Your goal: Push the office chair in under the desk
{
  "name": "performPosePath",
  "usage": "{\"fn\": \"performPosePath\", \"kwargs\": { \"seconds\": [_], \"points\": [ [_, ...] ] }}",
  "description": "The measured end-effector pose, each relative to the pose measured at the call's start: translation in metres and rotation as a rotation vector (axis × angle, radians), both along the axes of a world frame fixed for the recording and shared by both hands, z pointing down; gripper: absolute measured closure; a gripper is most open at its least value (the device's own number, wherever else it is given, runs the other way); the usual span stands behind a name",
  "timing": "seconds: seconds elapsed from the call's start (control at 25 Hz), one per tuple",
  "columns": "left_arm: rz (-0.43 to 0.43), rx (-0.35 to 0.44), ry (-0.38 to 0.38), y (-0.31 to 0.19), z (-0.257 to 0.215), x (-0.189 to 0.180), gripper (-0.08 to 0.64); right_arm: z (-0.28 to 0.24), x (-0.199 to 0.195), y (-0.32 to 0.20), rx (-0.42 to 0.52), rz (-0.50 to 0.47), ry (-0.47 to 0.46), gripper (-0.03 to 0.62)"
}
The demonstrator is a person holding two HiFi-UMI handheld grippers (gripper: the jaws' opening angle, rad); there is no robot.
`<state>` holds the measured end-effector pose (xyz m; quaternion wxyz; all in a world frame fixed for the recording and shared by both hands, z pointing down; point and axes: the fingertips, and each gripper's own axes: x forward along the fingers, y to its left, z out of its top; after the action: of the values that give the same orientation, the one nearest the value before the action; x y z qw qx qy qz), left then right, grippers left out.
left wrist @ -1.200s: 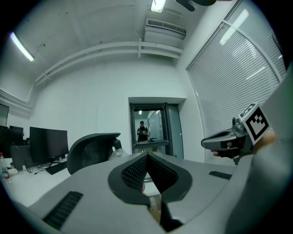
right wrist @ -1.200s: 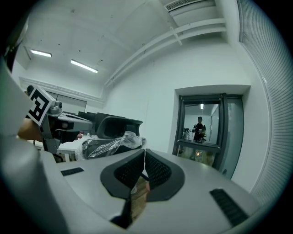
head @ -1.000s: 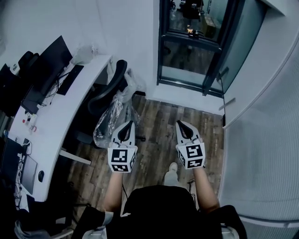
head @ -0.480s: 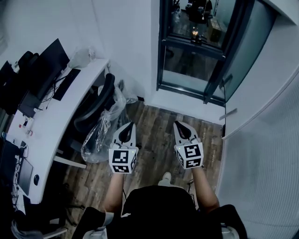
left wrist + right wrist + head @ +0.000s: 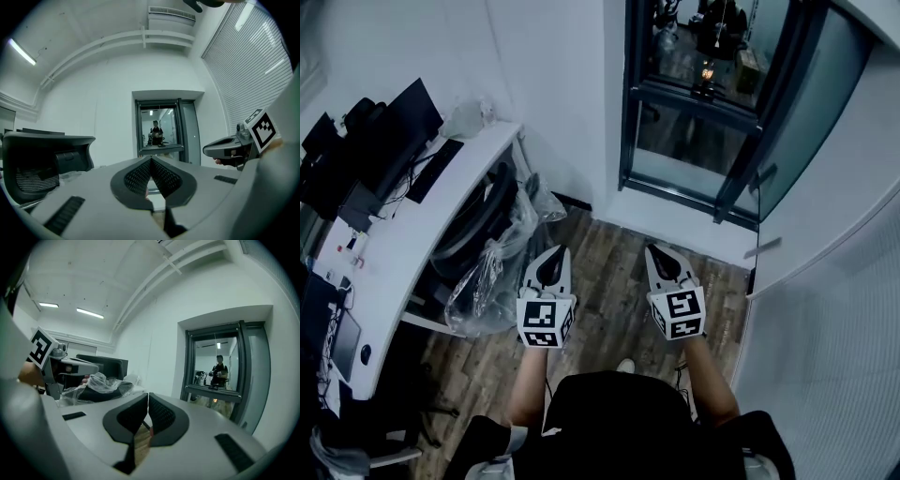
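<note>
1. Desk (image 5: 412,244): white and curved, along the left wall. Its near end is cut off by the frame edge, and the space beneath it is dark.
2. Door (image 5: 684,122): dark-framed glass. A person (image 5: 219,366) stands behind it, too small to describe.
3. Chair (image 5: 478,220): black, with a mesh backrest. It stands at the desk's rim, left of and apart from both grippers, with the backrest leaning along the rim. Its base is hidden, and how far the seat reaches under the top cannot be told.
4. Plastic (image 5: 492,281): a clear, crumpled wrap over the chair's seat, blurring the seat's outline.
5. Monitors (image 5: 398,127): dark screens at the desk's far end, partly overlapping.
6. Left gripper (image 5: 553,255): held above the wood floor (image 5: 609,244), its jaws pressed together with nothing between them.
7. Right gripper (image 5: 663,255): beside the left, its jaws likewise closed and empty.
8. Marker cubes (image 5: 546,322): black-and-white square patterns, one on each gripper.
9. Small items (image 5: 352,246): on the desk, too small to identify.
</note>
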<state>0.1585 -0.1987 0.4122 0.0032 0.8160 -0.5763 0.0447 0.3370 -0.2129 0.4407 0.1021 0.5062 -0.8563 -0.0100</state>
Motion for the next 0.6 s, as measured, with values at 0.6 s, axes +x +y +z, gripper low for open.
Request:
{"fn": "performPosePath", "kwargs": {
  "seconds": [0.6],
  "points": [
    [-0.136, -0.018, -0.032, -0.009, 0.015, -0.005, 0.548, 0.021, -0.009, -0.037, -0.034, -0.141, -0.007, 0.568]
  ]
}}
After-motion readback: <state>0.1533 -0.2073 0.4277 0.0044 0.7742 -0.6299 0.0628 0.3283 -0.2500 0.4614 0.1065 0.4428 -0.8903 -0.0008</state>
